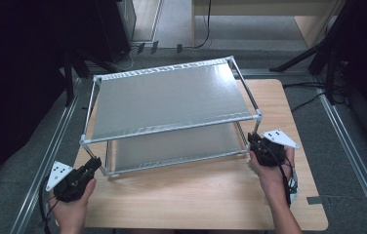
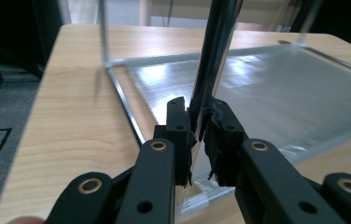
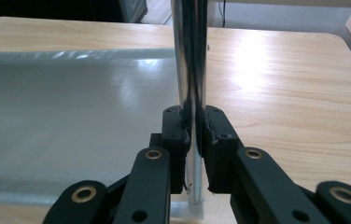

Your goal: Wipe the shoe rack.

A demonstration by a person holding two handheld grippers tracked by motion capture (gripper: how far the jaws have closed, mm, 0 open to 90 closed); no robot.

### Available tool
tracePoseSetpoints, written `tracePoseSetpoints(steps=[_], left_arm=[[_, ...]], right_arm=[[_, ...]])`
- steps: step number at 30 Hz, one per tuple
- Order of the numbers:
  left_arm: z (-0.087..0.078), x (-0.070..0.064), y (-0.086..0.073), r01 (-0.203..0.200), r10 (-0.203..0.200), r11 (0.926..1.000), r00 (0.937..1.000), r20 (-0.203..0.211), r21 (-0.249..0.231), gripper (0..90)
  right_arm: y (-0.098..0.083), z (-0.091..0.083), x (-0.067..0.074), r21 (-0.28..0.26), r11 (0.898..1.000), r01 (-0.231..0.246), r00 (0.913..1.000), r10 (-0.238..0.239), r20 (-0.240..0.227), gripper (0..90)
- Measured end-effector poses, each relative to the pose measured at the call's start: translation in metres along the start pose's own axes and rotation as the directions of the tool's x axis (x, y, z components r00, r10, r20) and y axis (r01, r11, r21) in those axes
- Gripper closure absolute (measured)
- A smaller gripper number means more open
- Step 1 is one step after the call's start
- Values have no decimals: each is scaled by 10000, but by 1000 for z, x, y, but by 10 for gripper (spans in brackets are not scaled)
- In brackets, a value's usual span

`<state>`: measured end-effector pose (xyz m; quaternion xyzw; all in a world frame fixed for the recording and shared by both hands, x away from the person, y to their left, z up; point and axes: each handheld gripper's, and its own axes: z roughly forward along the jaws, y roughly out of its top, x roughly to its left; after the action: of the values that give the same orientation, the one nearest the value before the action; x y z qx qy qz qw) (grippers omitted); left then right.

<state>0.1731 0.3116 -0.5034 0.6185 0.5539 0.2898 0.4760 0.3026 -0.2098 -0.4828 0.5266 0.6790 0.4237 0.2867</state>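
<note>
Left gripper [image 2: 198,140]: black jaws pinched on the near-left post [image 2: 211,70] of a two-tier rack, low down, just above its foot.
Right gripper [image 3: 193,140]: jaws likewise pressed onto the near-right post [image 3: 190,70], a shiny metal tube, close to the bench.
Rack [image 1: 172,97]: stands on the pale wooden bench [image 1: 196,195], towards its far half; thin metal tube frame with two silver-grey fabric shelves, one above the other.
Seen from above: left gripper [image 1: 92,165] at the front-left corner, right gripper [image 1: 254,142] at the front-right, a hand behind each.
Handling, as judged: light for its size, since it is thin tube and cloth; the frame looks stiff enough along each tube but likely to rack or twist if one corner leads the other.
Surface: polished posts look slippery, so a pinch could slide up the tube under load.
Best hold, as judged: both front posts at matching height, near the corner joints, which stop the jaws slipping; the fabric shelves are soft and offer no firm grip.
</note>
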Motion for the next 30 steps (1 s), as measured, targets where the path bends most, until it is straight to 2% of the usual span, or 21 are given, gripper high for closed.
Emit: tracePoseSetpoints(steps=[3, 5, 8, 9, 11, 17, 20, 23, 25, 26, 28, 29, 30], left_arm=[[-6, -11, -7, 40, -41, 10000, 9999, 128, 74, 802], [-8, -19, -14, -68, 66, 9999, 9998, 185, 109, 800], [-10, -28, -25, -169, 152, 9990, 9991, 407, 419, 794], [-12, -29, -28, -120, 104, 9995, 9987, 493, 307, 793], [-16, -31, -30, -139, 118, 9993, 9981, 610, 333, 791], [-28, -31, -38, -175, 150, 9996, 9944, 1045, 230, 787], [-31, -35, -40, -292, 259, 9993, 9910, 1316, 226, 786], [-33, -41, -41, -694, 660, 9973, 9899, 1256, 233, 795], [-33, -44, -41, -791, 763, 9967, 9903, 1158, 196, 800], [-32, -45, -42, -775, 749, 9969, 9896, 1227, 165, 800], [-32, -46, -43, -803, 776, 9967, 9872, 1394, 138, 799], [-32, -47, -43, -830, 801, 9965, 9857, 1480, 135, 798], [-31, -47, -43, -824, 794, 9965, 9851, 1526, 138, 797]], right_arm=[[1, 12, -9, -67, 9999, 84, 10000, -84, -19, 808], [2, 18, -14, -11, 10000, 31, 10000, -31, 9, 807], [-3, 25, -21, 172, 9998, -106, 9999, 104, 128, 806], [-7, 25, -23, 143, 9998, -137, 9998, 135, 166, 805], [-10, 20, -25, 98, 9997, -237, 9996, 235, 147, 805], [-28, -10, -24, 6, 10000, 96, 9998, -97, 151, 810], [-36, -25, -23, -22, 9995, 303, 9985, -302, 446, 815], [-41, -36, -27, 17, 9996, 298, 9983, -299, 502, 815], [-45, -44, -32, -3, 9999, 130, 9995, -130, 275, 802], [-47, -48, -36, -3, 9999, -111, 9999, 111, 2, 746], [-45, -59, -45, -100, 9975, -696, 9951, 687, -713, 498], [-44, -64, -48, -122, 9980, -617, 9957, 607, -707, 422], [-44, -71, -52, -236, 9983, -528, 9975, 516, -485, 370]])
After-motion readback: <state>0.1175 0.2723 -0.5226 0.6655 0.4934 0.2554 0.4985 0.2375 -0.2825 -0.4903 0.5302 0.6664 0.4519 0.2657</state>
